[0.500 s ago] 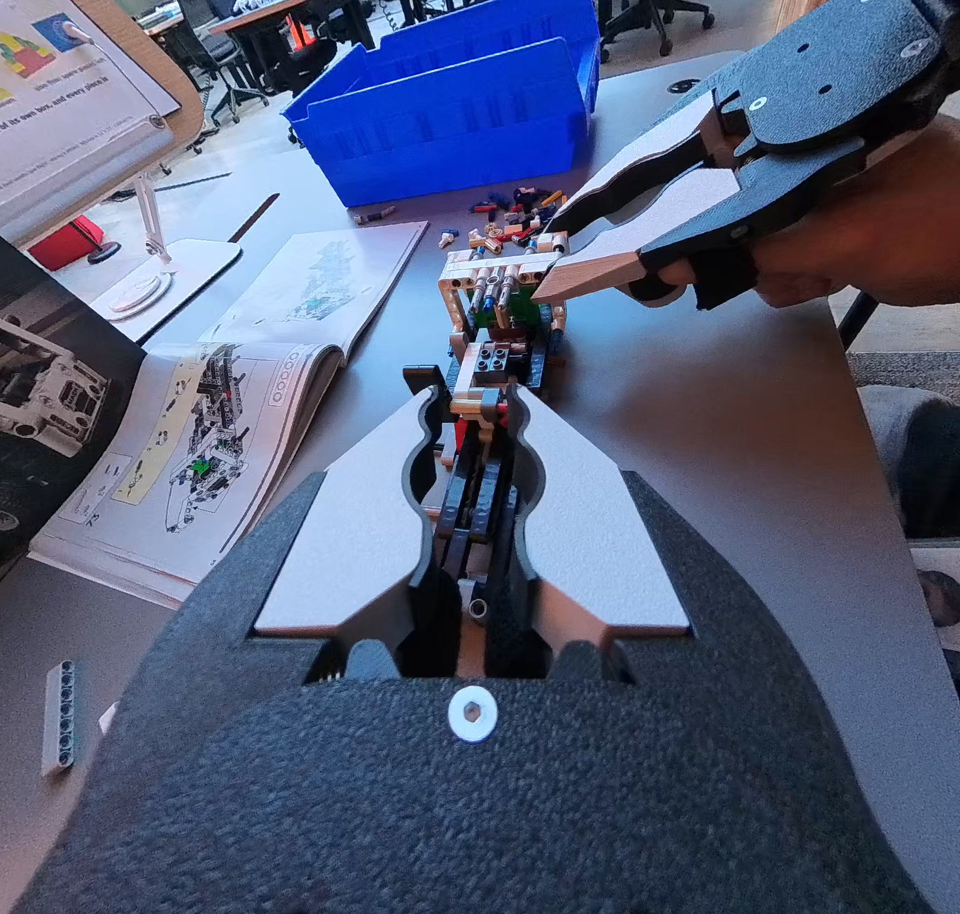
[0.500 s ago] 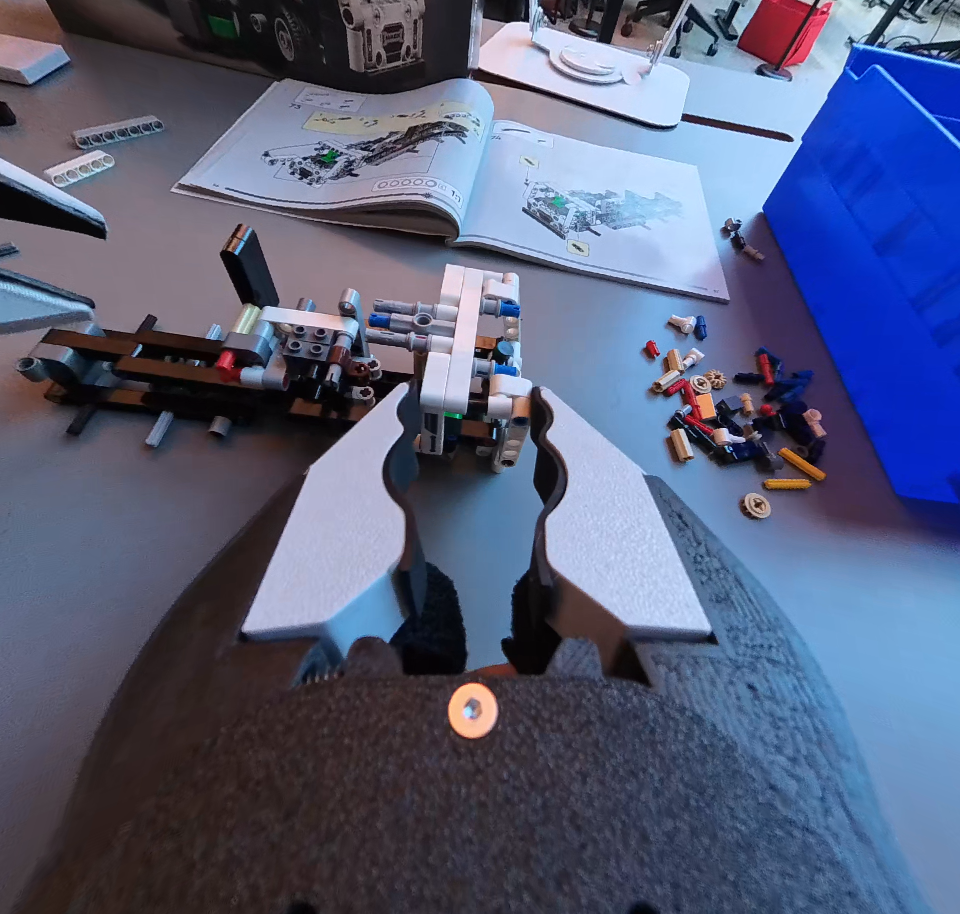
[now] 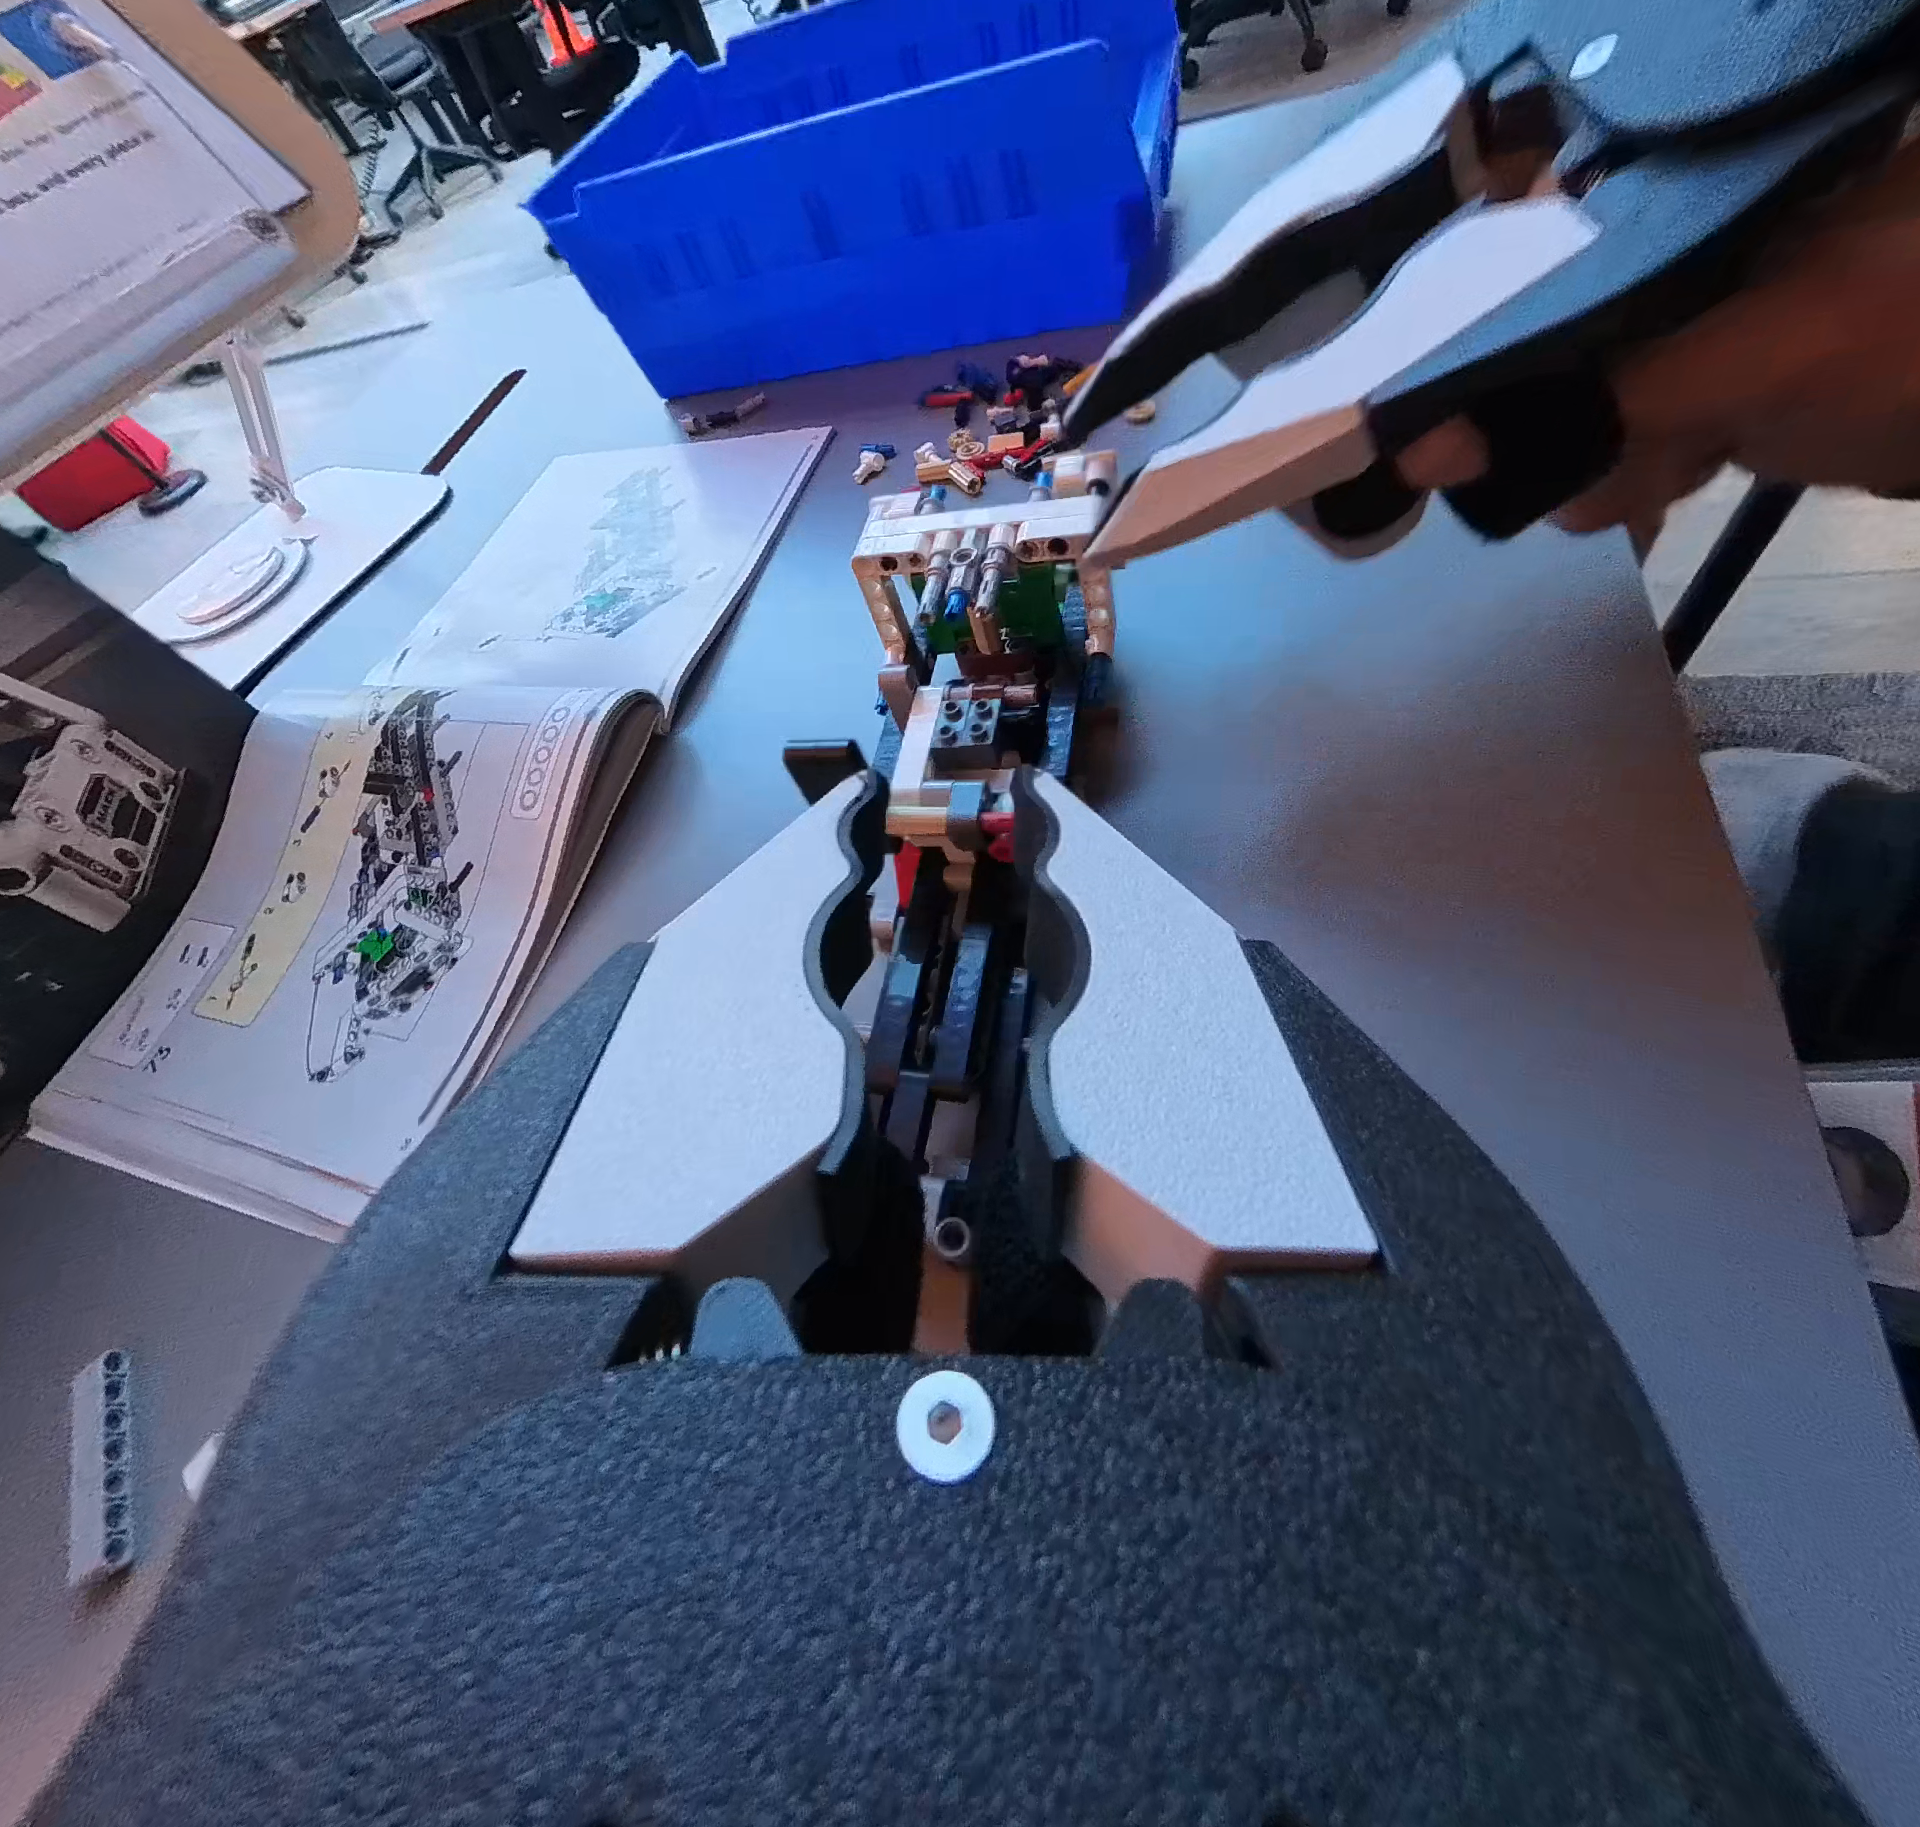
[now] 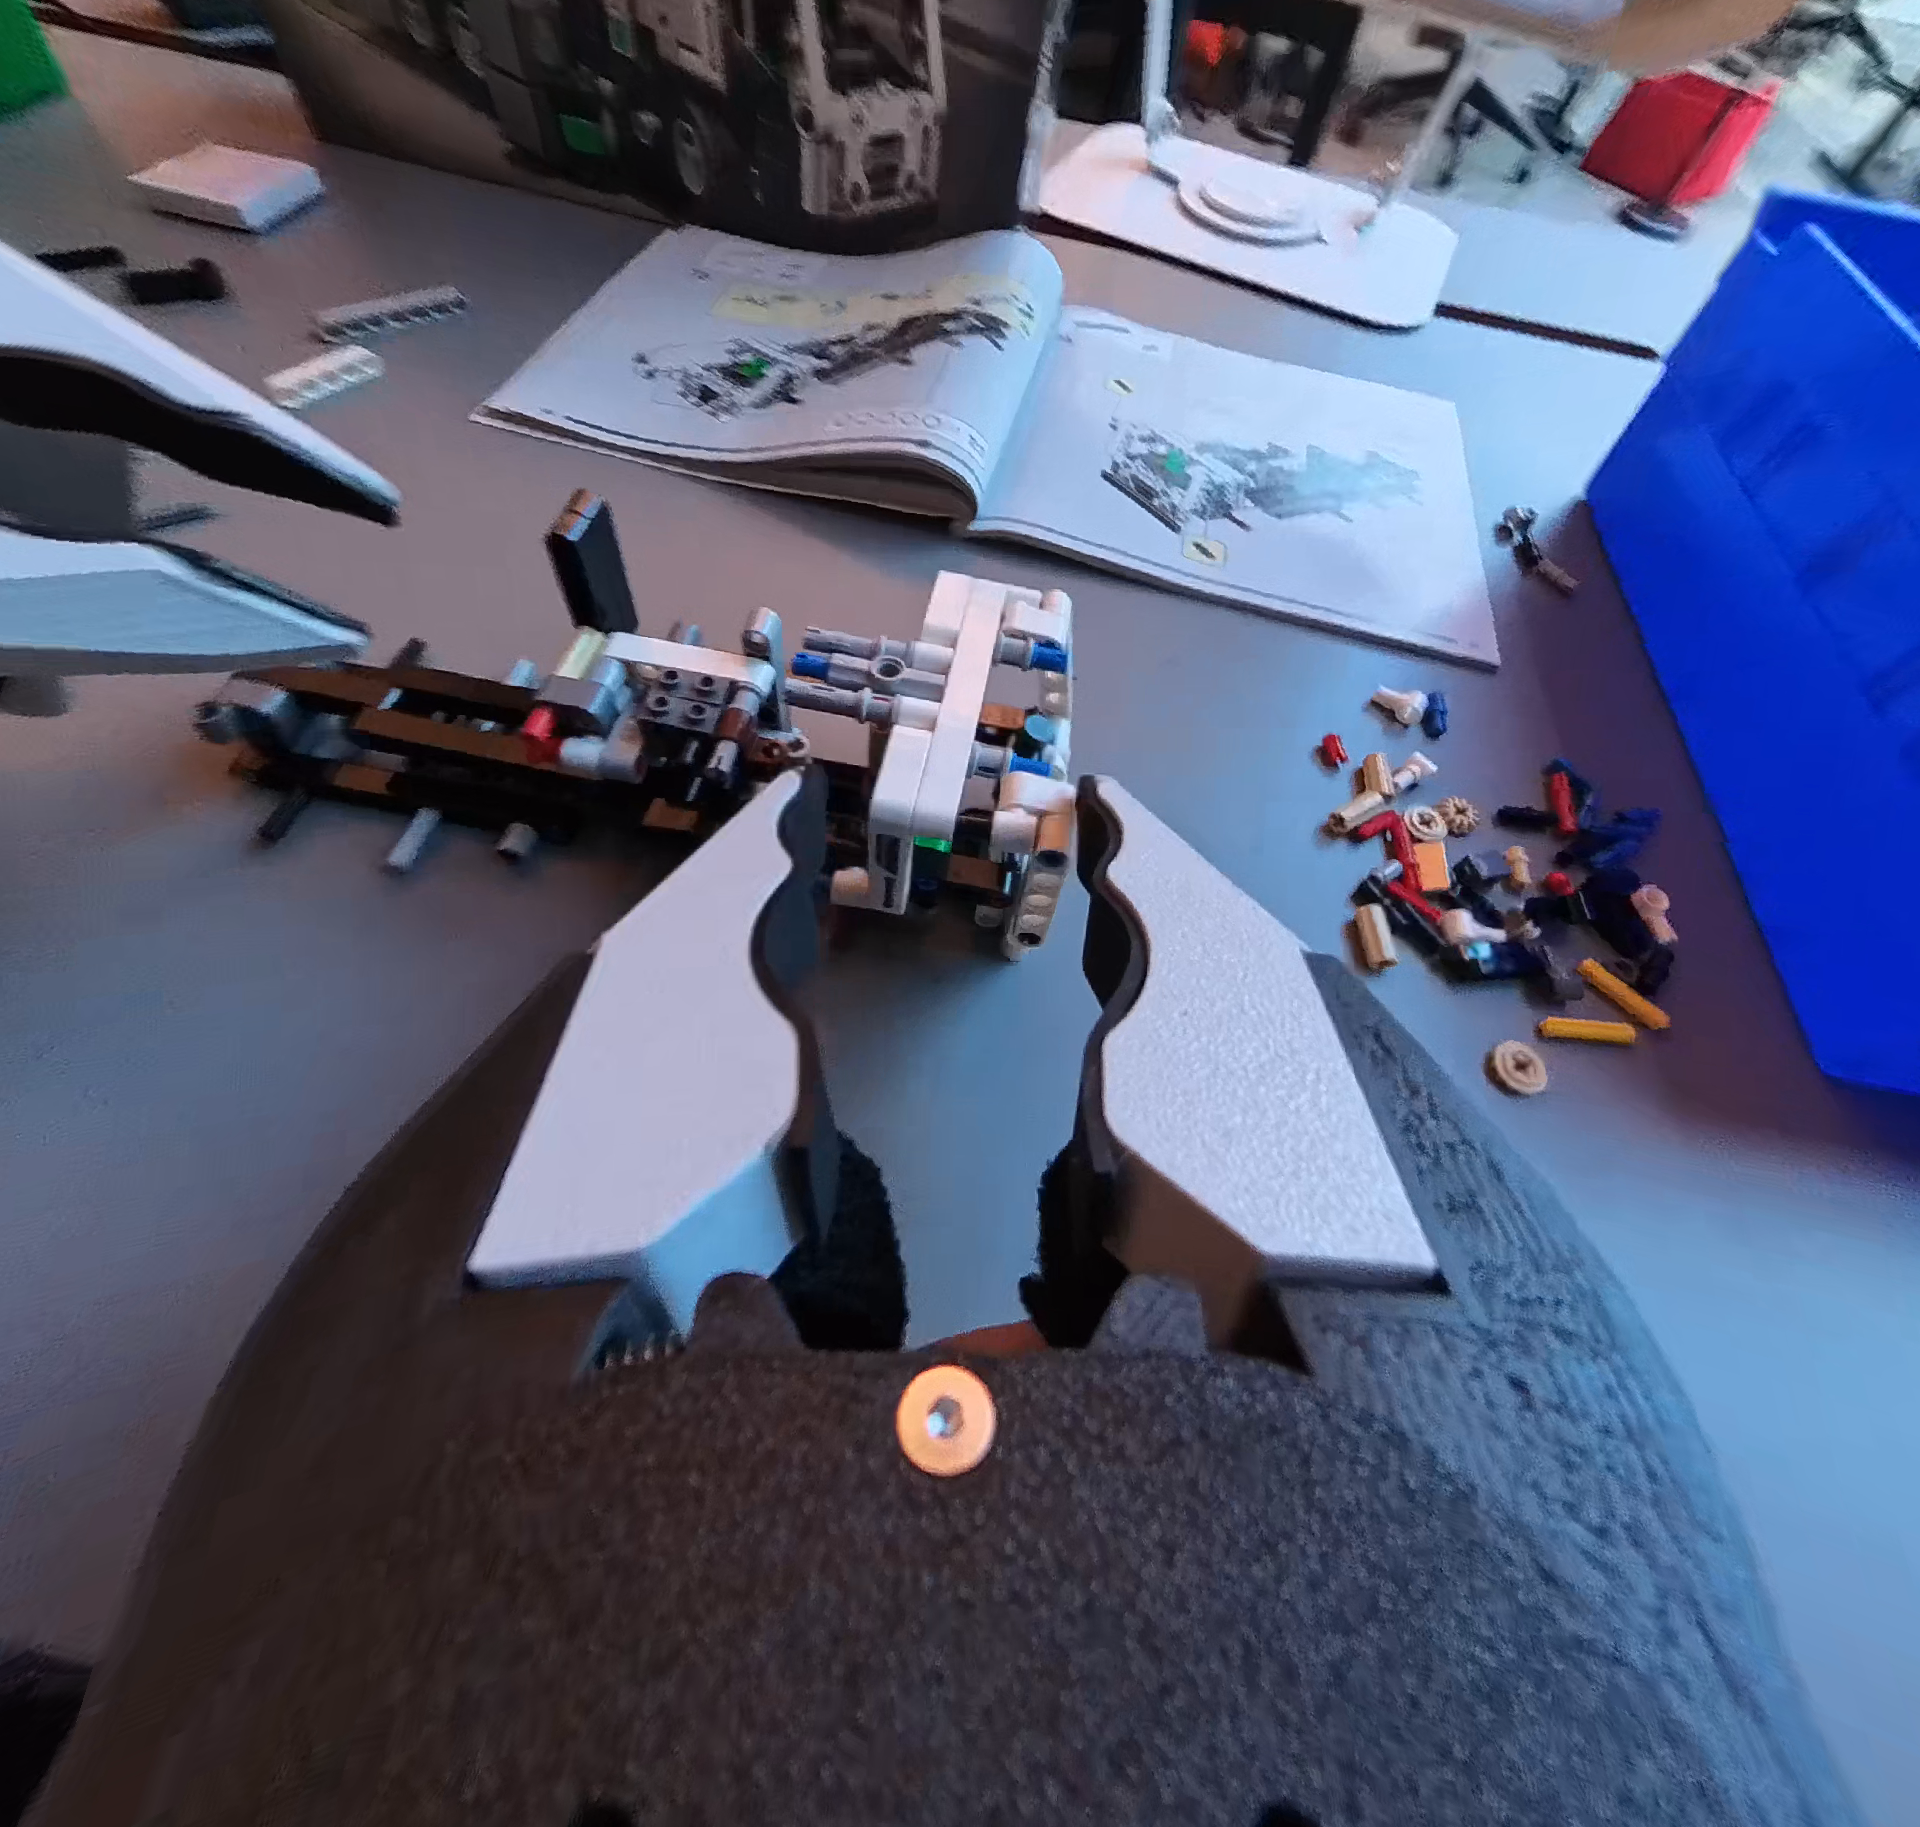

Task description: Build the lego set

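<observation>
Lego chassis point(image 4: 499, 738): long, dark, half-built frame lying flat on the grey table point(image 4: 260, 1029), with a white cab block point(image 4: 966, 738) standing at one end. Open instruction booklet point(image 4: 997, 416) lies just beyond it; a heap of loose small parts point(image 4: 1496, 884) sits beside the cab end, in front of the blue bin point(image 4: 1787, 634).

Left gripper point(image 3: 940, 811): fingers straddle the tail of the chassis, jaws narrow, pads close against the frame on both sides. It looks like a bracing grip, but in the right wrist view the tips appear apart from the frame end, so real contact cannot be confirmed.

Right gripper point(image 4: 940, 821): jaws spread wide, empty, tips flanking the lower corner of the cab block, not yet pinching it.

Step in hand, judged: seating or squaring the cab block on the frame while the left side steadies.

Next move calls for: close the right jaws evenly on the white block, press along the frame axis, hold the tail firm. Risk: a skewed squeeze could pop the pins.

Spare grey beam point(image 3: 104, 1465) lies apart, at the near left table edge.
</observation>
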Demonstrator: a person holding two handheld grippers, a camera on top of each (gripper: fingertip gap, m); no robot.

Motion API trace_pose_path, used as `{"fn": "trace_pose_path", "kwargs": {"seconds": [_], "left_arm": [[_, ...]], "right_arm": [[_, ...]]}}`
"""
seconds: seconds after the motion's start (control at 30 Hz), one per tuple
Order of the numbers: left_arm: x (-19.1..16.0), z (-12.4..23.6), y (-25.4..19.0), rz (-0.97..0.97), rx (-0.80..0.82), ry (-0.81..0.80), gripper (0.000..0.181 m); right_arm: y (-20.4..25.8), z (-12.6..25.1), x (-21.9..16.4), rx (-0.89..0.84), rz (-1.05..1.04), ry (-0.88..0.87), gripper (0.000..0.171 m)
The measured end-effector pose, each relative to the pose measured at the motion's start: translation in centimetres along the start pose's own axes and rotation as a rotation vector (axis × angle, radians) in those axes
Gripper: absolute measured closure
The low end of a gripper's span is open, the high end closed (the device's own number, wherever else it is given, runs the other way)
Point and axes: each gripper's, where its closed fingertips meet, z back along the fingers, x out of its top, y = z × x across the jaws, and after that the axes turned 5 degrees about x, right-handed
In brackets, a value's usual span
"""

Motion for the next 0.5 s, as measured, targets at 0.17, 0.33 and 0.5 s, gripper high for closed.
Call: {"fn": "trace_pose_path", "kwargs": {"seconds": [0.17,0.33,0.5], "left_arm": [[1.3,-1.9,-1.6,-0.076,-0.006,0.074,0.158],[2.0,-5.8,-4.4,-0.073,-0.063,0.111,0.156],[2.4,-7.7,-5.0,-0.052,-0.075,0.113,0.154]], "right_arm": [[-2.4,3.3,1.6,0.203,0.211,-0.014,0.115],[-1.0,1.5,-0.7,0.194,0.802,0.030,0.136],[-0.7,0.5,-0.9,0.106,1.005,-0.016,0.149]]}}
